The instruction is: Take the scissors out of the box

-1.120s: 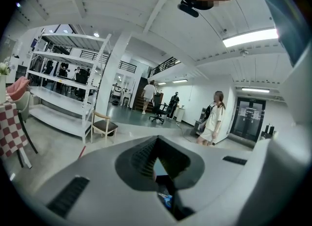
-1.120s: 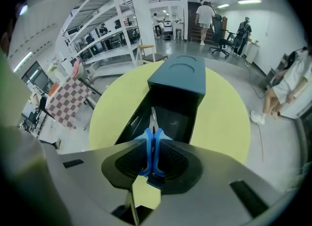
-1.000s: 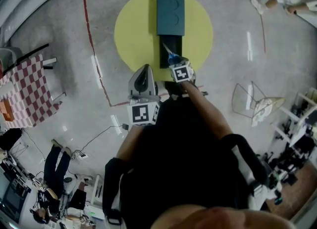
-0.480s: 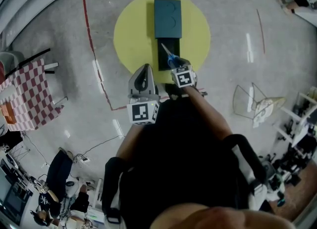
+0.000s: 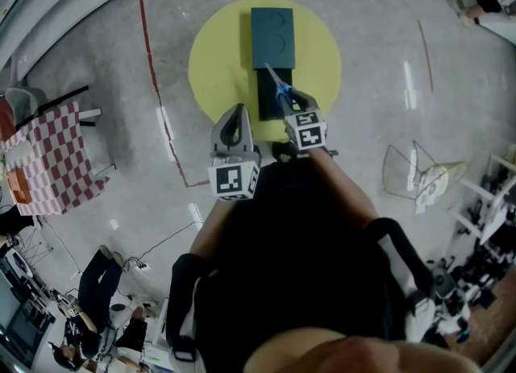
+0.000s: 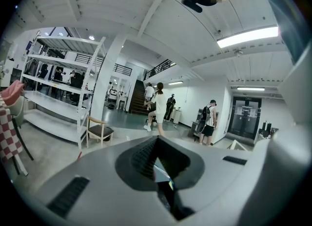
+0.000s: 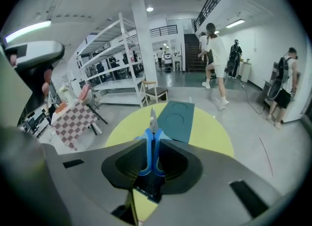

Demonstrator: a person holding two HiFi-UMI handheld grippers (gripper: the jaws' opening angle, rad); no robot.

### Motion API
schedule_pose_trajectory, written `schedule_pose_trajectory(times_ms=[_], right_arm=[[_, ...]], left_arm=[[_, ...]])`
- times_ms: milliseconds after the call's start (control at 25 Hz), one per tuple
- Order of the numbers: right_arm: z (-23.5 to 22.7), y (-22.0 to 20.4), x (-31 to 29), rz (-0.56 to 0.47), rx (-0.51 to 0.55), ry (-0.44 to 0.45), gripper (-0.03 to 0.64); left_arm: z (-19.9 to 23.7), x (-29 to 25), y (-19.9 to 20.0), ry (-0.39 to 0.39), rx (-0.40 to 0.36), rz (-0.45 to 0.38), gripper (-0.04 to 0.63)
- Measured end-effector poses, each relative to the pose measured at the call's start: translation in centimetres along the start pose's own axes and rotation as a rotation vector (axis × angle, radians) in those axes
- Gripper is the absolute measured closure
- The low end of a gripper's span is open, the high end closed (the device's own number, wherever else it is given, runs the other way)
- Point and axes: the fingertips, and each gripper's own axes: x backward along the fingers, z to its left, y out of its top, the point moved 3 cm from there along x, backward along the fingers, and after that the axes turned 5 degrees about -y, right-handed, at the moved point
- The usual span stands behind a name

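Observation:
A round yellow table [image 5: 218,65] carries a dark teal lid [image 5: 272,35] and, nearer me, the open dark box [image 5: 264,99]. My right gripper [image 5: 292,105] hangs above the box's near end, shut on the blue handles of the scissors [image 5: 281,91]. In the right gripper view the scissors [image 7: 151,144] stand between the jaws with the metal blades pointing out toward the lid [image 7: 175,120]. My left gripper [image 5: 233,128] is held off the table's near left edge, its jaws together with nothing in them; in its own view it faces out into the hall.
A red-and-white checked table [image 5: 50,160] stands at the left, and a wire chair [image 5: 409,168] at the right. A red tape line [image 5: 155,81] runs over the floor. White shelving [image 7: 114,69], a wooden chair [image 7: 155,92] and people [image 7: 215,54] are beyond the table.
My right gripper has risen and tilted up with the scissors, lifting them out of the box. The left gripper has stayed where it was.

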Motion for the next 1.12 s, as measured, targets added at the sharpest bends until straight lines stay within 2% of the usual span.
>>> schedule_pose_trajectory(times_ms=[360,760,960,1120], right_arm=[[-0.9,6.5,5.0,-0.225,-0.028,-0.009,0.537],[-2.3,10.7,11.4,-0.458,-0.026,-0.041,0.537],[-2.2,12.6,14.7,-0.576,-0.019,-0.034,0.537],[-1.8,13.3,17.2,-0.643,-0.004,-0.017,0.537]], left_arm=[[0.0,-0.9,1.2,-0.016,-0.004,-0.022,0.6],[-0.6,-1.8,1.9,-0.043,-0.056,-0.041,0.6],[-1.3,-2.3,3.0,-0.046,-0.044,-0.082,0.6],[-2.0,-2.0,2.8,-0.056,-0.07,-0.074,0.6]])
